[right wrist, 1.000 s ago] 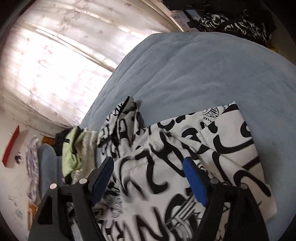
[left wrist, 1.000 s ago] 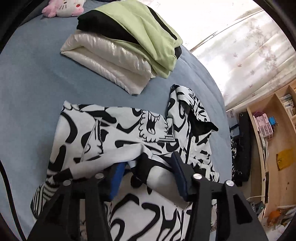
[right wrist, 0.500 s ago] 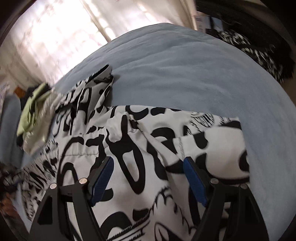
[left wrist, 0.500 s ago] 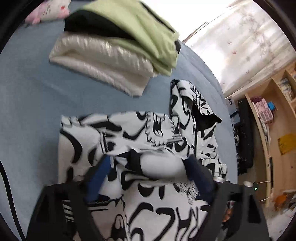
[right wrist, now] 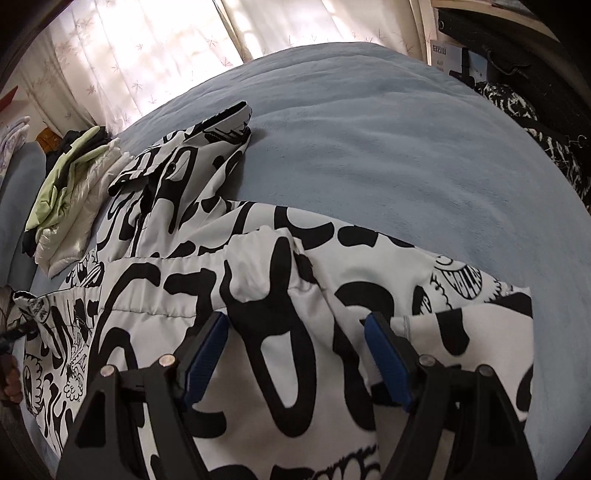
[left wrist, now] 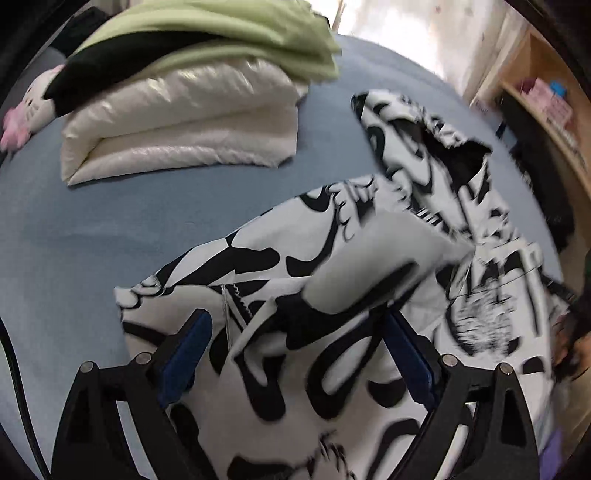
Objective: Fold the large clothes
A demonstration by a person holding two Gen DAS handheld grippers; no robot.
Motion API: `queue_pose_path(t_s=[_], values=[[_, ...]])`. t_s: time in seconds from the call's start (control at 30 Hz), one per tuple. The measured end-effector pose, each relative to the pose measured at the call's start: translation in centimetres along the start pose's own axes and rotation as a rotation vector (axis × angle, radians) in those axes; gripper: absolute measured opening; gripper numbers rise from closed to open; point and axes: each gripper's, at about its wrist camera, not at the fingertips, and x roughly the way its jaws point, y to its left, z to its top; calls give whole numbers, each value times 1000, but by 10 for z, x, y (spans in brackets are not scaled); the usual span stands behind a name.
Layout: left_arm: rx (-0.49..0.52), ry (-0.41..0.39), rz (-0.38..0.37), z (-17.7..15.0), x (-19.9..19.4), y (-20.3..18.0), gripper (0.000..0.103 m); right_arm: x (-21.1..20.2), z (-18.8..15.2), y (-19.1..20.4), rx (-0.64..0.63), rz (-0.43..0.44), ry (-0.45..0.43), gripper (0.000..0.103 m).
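1. The left gripper (left wrist: 295, 347) is low over the black-and-white jacket (left wrist: 332, 295). Its two blue fingers (left wrist: 184, 350) are spread wide, with a raised fold of the jacket between them. They are not squeezing the cloth.
2. The right gripper (right wrist: 295, 354) is also over the black-and-white jacket (right wrist: 258, 295). Its blue fingers (right wrist: 388, 362) are spread wide too, with a puffy bump of the jacket between them. They are not pinching it.
3. The jacket lies spread out and bunched up on the blue bed (right wrist: 406, 147). Its hood (left wrist: 424, 129) points away from the left gripper, with its dark inside showing.
4. Past the jacket, a folded shiny white coat (left wrist: 184, 122) lies on the bed, apart from the jacket. A folded green and black top (left wrist: 221, 33) sits on the white coat.
5. A pink and white plush toy (left wrist: 22, 114) lies beside that pile.
6. Far off there is a bright curtain (right wrist: 147, 48) and a wooden shelf (left wrist: 535, 92).
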Motion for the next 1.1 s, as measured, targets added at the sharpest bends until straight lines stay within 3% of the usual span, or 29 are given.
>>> queue_pose_path(t_s=[0.03,0.07,0.13,0.17,0.27,0.33,0.47,0.63,0.8,0.93,1.1], values=[[0,10,6,1,6,0,85,2,1,-1,3,17,6,65],[0,20,3,1,13,0,81,2,1,-3,6,32,5,47],[-1,16,-20,1,17,-3,58,0,0,-3,10,23,-12,31],[-1,12,-21,0,17,-6,55,-4,-2,-2,9,10,-32,15],[52,-30,40,-6,11,-23,34,-20,-10,4,-11,-16,-98,7],[97,-71,131,-9,2,-34,11,-37,-16,9,-19,-31,-159,6],[96,-141,163,-7,-22,-42,8,-73,-17,16,-16,-39,-293,5],[58,-250,189,15,-40,-55,7,-90,3,24,-22,-97,-394,5],[8,-240,220,40,-10,-58,7,-47,27,17,11,-181,-357,5],[10,-131,266,43,52,-51,9,14,22,4,29,-253,-203,5],[-20,-172,229,37,56,-40,12,21,19,-9,73,-226,-184,11]])
